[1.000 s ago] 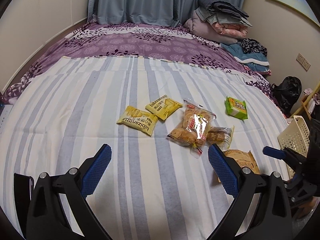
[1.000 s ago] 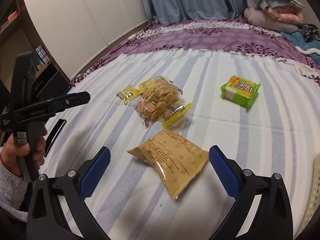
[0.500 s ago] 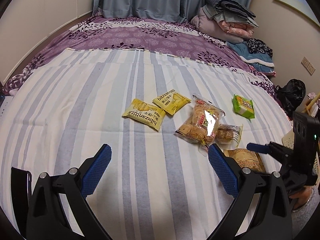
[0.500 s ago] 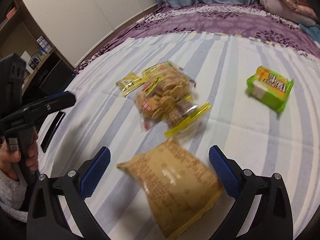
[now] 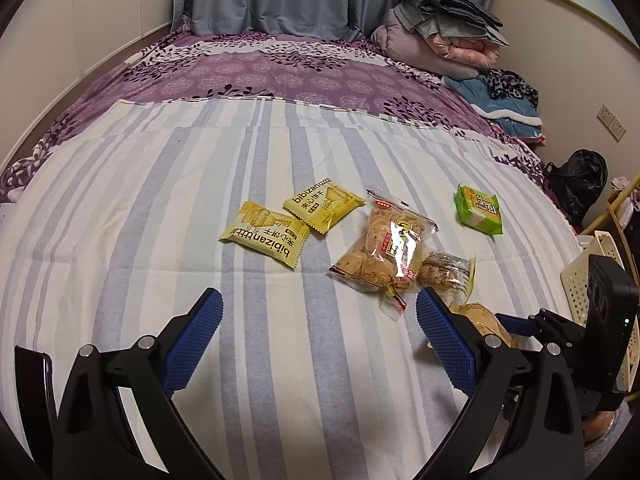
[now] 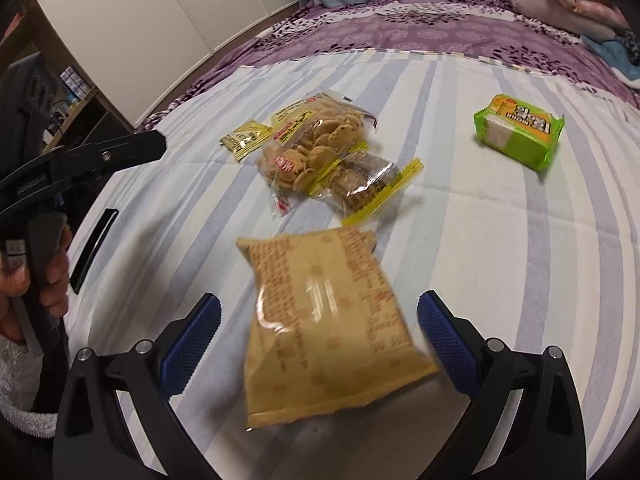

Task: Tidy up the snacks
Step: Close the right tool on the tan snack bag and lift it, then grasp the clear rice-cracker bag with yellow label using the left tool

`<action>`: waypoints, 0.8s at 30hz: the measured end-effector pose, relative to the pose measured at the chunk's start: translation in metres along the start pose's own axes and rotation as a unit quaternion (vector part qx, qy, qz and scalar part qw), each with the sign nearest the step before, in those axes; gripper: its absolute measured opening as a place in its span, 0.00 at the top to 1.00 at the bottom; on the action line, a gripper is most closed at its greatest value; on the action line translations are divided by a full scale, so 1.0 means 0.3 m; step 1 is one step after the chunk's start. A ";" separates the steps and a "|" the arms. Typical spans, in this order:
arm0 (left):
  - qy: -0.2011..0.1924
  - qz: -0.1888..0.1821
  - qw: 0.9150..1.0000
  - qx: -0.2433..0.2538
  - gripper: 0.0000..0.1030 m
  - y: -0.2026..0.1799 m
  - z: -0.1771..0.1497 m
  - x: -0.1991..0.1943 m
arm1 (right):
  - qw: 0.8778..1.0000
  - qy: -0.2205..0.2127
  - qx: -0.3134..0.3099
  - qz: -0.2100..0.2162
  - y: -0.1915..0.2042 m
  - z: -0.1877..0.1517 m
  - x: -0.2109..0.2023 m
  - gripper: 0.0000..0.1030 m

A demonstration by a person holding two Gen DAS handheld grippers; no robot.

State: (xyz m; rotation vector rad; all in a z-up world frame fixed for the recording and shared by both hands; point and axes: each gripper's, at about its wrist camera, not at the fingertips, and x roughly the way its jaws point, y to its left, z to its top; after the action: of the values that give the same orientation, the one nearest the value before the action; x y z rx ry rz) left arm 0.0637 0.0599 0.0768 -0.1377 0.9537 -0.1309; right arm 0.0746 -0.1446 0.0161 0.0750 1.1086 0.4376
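Several snack packs lie on a striped bedspread (image 5: 200,184). My right gripper (image 6: 319,344) is open, its jaws on either side of a tan snack bag (image 6: 326,332), apart from it. Beyond lie a clear cookie bag (image 6: 312,148), a yellow-edged bar pack (image 6: 364,184), a green pack (image 6: 520,136) and a small yellow packet (image 6: 246,140). My left gripper (image 5: 319,344) is open and empty above bare bedspread. Ahead of it lie two yellow packets (image 5: 266,234) (image 5: 324,206), the cookie bag (image 5: 384,252) and the green pack (image 5: 479,210). The tan bag (image 5: 486,320) is mostly hidden.
A cream perforated basket (image 5: 580,280) stands off the bed's right edge. Folded bedding (image 5: 444,40) is piled at the far right. A black phone-like slab (image 6: 94,248) lies near the bed's left edge. A white wardrobe (image 6: 160,20) and shelves stand to the left.
My right gripper has moved forward and down over the tan bag, which now sits between its jaws. My left gripper has drawn nearer to the yellow packets.
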 end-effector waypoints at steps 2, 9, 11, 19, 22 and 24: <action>0.000 0.001 1.000 -0.001 0.04 0.001 0.000 0.000 | 1.000 0.000 -0.005 -0.021 0.007 0.011 0.011 0.05; 0.005 0.006 1.000 -0.004 0.04 0.013 0.005 0.018 | 0.998 -0.016 -0.010 -0.055 0.010 0.004 0.007 0.23; 0.008 0.005 1.000 -0.002 0.04 0.008 0.007 0.031 | 0.999 -0.018 -0.003 -0.048 0.004 -0.002 -0.002 0.32; 0.015 -0.004 0.999 0.028 0.04 -0.069 0.031 0.097 | 0.997 -0.025 0.010 -0.067 -0.014 -0.049 -0.048 0.39; 0.020 -0.006 0.999 0.041 0.04 -0.103 0.044 0.133 | 0.996 -0.031 0.022 -0.082 -0.036 -0.068 -0.072 0.40; 0.023 -0.011 0.998 0.050 0.04 -0.127 0.054 0.161 | 0.995 -0.033 0.030 -0.088 -0.054 -0.081 -0.086 0.40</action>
State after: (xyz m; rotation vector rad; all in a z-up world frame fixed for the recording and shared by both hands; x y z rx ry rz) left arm 0.1028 0.0152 0.0539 -0.0538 0.9890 -0.2013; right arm 0.0487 -0.1729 0.0226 0.0426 1.0538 0.2420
